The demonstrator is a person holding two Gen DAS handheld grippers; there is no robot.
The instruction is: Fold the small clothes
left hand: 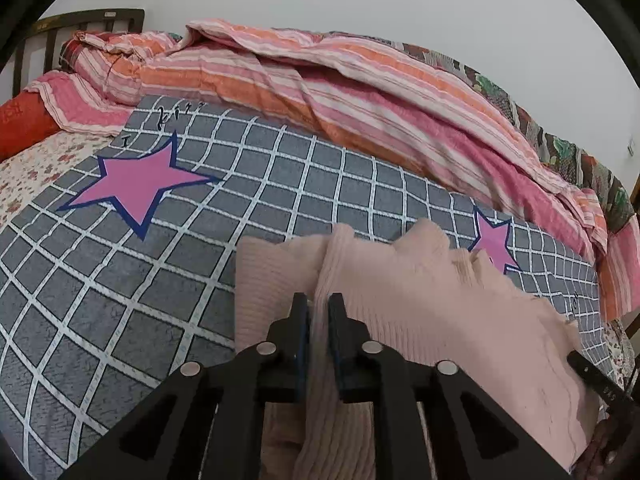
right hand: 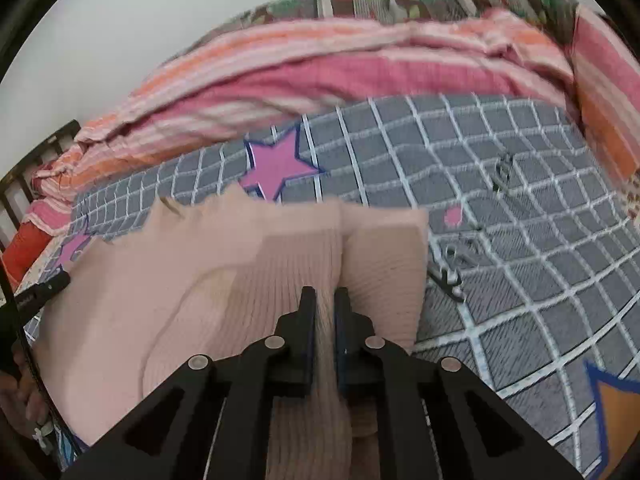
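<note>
A pale pink ribbed knit garment [left hand: 420, 300] hangs stretched between my two grippers above the grey checked bed sheet [left hand: 120, 300]. My left gripper [left hand: 319, 304] is shut on a bunched fold of its left edge. In the right wrist view the same garment [right hand: 160, 300] spreads to the left, and my right gripper [right hand: 324, 300] is shut on a fold near its right edge. The tip of the right gripper shows at the right edge of the left wrist view [left hand: 592, 376]. The tip of the left gripper shows at the left edge of the right wrist view [right hand: 40, 292].
A pink and orange striped quilt [left hand: 360, 120] is heaped along the far side of the bed against the white wall. A red pillow [left hand: 24, 124] and dark headboard [left hand: 60, 36] stand at the left. The sheet [right hand: 520, 240] carries pink stars [left hand: 144, 184].
</note>
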